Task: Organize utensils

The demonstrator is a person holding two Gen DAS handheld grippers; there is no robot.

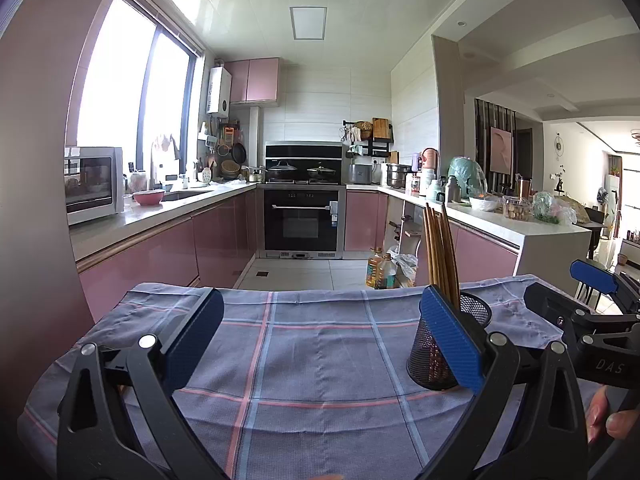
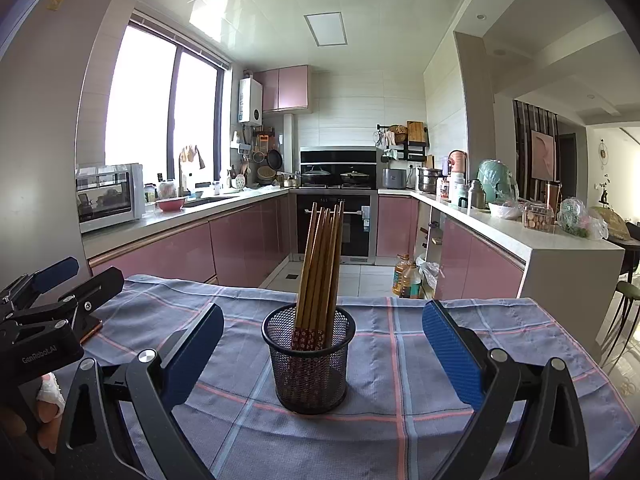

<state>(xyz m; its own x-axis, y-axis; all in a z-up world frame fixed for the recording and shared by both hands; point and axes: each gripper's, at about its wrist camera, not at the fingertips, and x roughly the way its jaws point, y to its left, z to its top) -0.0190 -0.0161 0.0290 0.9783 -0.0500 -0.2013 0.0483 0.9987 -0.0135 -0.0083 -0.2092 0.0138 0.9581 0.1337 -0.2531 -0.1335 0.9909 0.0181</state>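
A black mesh cup (image 2: 310, 360) stands on the checked cloth (image 2: 420, 392) and holds several wooden chopsticks (image 2: 322, 264) upright, leaning slightly right. My right gripper (image 2: 322, 344) is open and empty, its blue pads either side of the cup, a little short of it. My left gripper (image 1: 320, 336) is open and empty over bare cloth (image 1: 312, 360); the cup (image 1: 440, 356) with the chopsticks (image 1: 440, 252) sits just behind its right finger. The right gripper (image 1: 576, 296) shows at the right edge of the left wrist view, and the left gripper (image 2: 60, 288) at the left edge of the right wrist view.
The table's far edge (image 2: 360, 298) drops to the kitchen floor. Oil bottles (image 2: 406, 276) stand on the floor beyond it. Pink cabinets and counters run along both sides, with an oven (image 2: 336, 224) at the back. A small reddish flat object (image 2: 94, 326) lies under the left gripper.
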